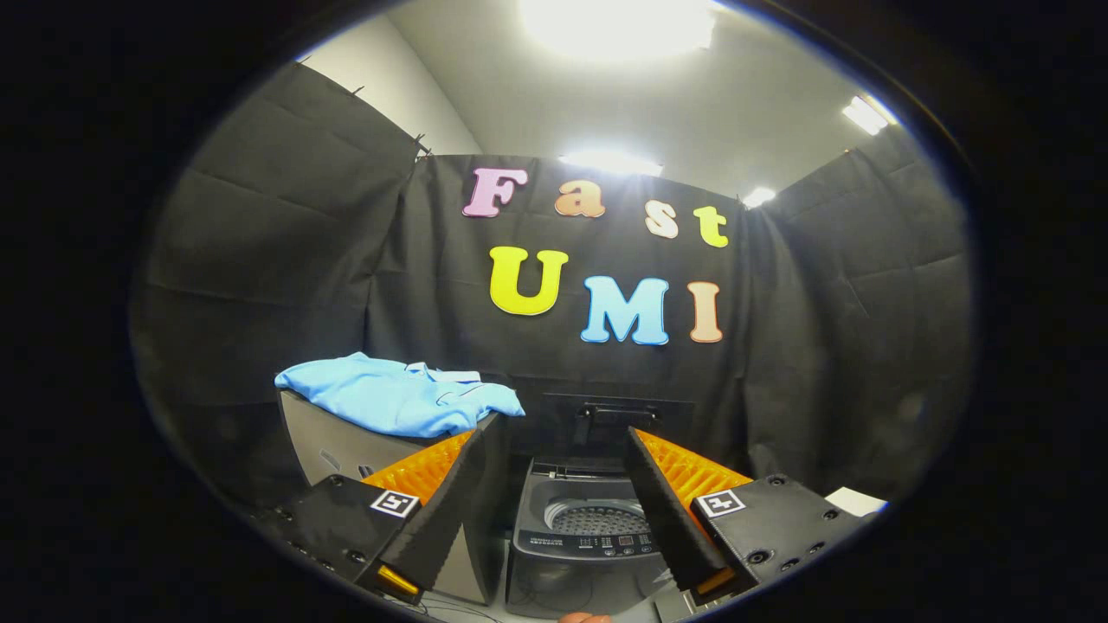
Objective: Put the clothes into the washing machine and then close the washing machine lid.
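Tongs: the tongs [566,437] stand spread wide, gripping nothing.
Washer: small grey top-loading washing machine [582,536] sits between and beyond the fingers, lid [616,421] raised, perforated metal drum [597,519] bare.
Clothes: crumpled light-blue shirt [398,396] lies atop a grey box-like stand [346,446] beside the washer.

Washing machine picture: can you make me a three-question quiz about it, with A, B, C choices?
1. Where is the shirt?
A. inside the drum
B. on top of the grey box beside the washing machine
C. held in the claw

2. What colour is the shirt?
A. light blue
B. red
C. white

3. How is the washing machine's lid?
A. shut flat
C. taken off
B. standing open

Answers:
1 B, it lies draped over the box, beyond one of the claw's fingers.
2 A, the cloth is plainly light blue.
3 B, the lid stands up behind the bare drum; the claw is open and empty.
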Motion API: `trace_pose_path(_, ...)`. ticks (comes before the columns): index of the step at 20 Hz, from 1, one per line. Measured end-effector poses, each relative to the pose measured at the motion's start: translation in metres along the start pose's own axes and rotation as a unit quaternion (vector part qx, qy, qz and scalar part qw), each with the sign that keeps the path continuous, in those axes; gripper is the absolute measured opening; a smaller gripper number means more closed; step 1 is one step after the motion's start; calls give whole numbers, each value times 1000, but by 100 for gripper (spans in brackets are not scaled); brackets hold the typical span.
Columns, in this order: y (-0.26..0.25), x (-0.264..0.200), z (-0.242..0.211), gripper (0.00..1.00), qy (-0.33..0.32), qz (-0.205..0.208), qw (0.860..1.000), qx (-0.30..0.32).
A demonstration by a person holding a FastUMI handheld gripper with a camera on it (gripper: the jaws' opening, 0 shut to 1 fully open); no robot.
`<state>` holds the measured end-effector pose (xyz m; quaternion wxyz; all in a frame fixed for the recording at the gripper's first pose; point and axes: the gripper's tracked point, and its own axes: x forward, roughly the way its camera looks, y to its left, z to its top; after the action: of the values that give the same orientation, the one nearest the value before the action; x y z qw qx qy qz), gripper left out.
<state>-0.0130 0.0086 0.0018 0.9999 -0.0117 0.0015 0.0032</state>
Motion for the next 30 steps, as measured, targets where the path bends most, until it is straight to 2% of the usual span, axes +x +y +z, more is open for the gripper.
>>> trace_pose_path(10, 5, 5, -1, 100, 8, 0, 1000, -6)
trace_pose_path(14, 11, 15, 9, 100, 9, 5, 1000, 12)
trace_pose_path(16, 20, 25, 15, 100, 14, 22, 999, 29)
trace_pose_path(25, 24, 79, 82, 100, -7, 43, 999, 24)
trace_pose_path(30, 32, 105, 118, 100, -8, 68, 997, 31)
